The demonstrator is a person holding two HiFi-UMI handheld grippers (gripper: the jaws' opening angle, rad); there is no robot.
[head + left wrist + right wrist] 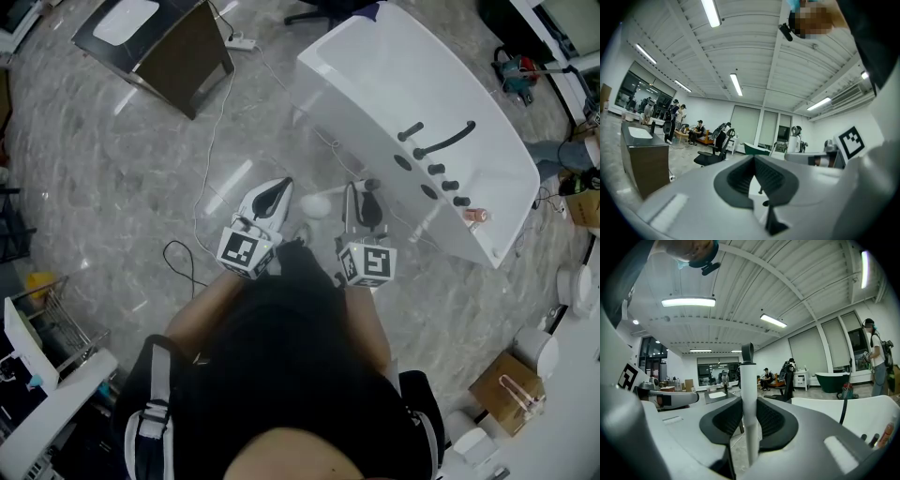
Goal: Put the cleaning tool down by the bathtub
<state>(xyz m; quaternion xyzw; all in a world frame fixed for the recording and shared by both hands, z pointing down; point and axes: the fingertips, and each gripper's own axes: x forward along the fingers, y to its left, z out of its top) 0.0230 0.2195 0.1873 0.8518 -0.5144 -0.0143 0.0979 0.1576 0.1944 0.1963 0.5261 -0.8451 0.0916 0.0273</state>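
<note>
1. The floor (112, 187) is grey, marbled and glossy, with light reflecting off it.
2. A white bathtub (394, 56) stands on it at the upper right, set at a slant in the head view.
3. A dark cabinet (183, 52) with a white top stands at the upper left, well apart from the tub.
4. A white power strip (242, 41) lies between the two, just beside the cabinet.
5. A white cable (208, 159) trails from there down across the floor.
6. A black cable (180, 255) loops near its lower end.
7. A cardboard box (497, 384) at the lower right seems to sit on the floor, but that corner is too crowded to be sure.
</note>
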